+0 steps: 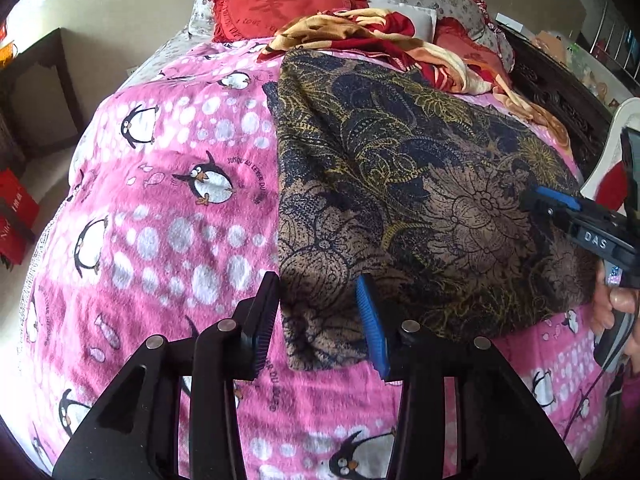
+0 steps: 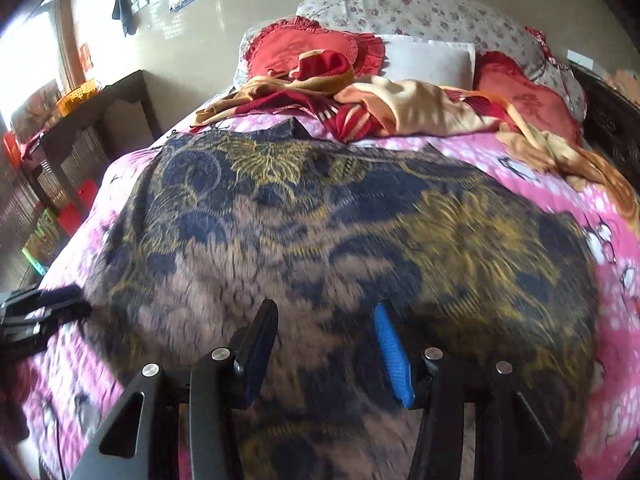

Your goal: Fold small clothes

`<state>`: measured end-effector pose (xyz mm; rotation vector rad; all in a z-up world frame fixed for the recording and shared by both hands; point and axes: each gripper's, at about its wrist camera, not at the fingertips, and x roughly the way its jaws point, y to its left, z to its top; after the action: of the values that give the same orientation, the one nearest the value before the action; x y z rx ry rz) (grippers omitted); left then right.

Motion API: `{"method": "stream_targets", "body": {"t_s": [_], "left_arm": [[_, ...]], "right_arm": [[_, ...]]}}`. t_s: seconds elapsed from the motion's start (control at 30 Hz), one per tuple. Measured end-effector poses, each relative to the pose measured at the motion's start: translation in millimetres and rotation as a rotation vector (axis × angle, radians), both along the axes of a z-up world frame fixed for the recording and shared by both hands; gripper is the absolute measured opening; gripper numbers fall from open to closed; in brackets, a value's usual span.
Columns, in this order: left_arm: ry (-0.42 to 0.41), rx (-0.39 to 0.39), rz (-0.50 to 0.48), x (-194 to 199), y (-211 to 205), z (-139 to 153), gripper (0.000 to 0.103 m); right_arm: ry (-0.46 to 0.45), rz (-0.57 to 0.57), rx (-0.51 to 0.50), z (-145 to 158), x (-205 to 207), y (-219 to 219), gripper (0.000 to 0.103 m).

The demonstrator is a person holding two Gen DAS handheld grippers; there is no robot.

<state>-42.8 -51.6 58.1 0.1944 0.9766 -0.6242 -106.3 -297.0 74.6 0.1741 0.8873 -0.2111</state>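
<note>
The folded garment (image 1: 400,184) lies on the blanket (image 1: 168,208), pillows (image 1: 280,4) behind.

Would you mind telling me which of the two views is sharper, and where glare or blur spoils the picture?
Left wrist view: sharp, the dark floral-patterned garment and pink penguin-print blanket crisp, though fisheye bends the edges. Right wrist view: motion-smeared, the garment's pattern streaked near the right gripper; strong window glare washes out the tiled wall at upper left.
</note>
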Motion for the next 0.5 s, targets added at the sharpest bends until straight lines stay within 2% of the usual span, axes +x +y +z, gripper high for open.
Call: {"method": "stream_targets", "body": {"t_s": [0.23,0.4,0.5], "left_arm": [[0.019,0.040,0.011,11.8,-7.8,-19.2,0.042],[0.018,0.031,0.020,13.3,-6.6,-24.2,0.048],[0.035,0.007,0.032,14.2,-3.0,-26.0,0.049]], "right_arm": [[0.041,-0.019,-0.044,-30.0,13.4,-0.7,0.049],[0.073,-0.021,-0.056,-21.3,14.8,4.3,0.050],[0.031,0.000,-0.018,-8.6,19.9,12.6,0.050]]}}
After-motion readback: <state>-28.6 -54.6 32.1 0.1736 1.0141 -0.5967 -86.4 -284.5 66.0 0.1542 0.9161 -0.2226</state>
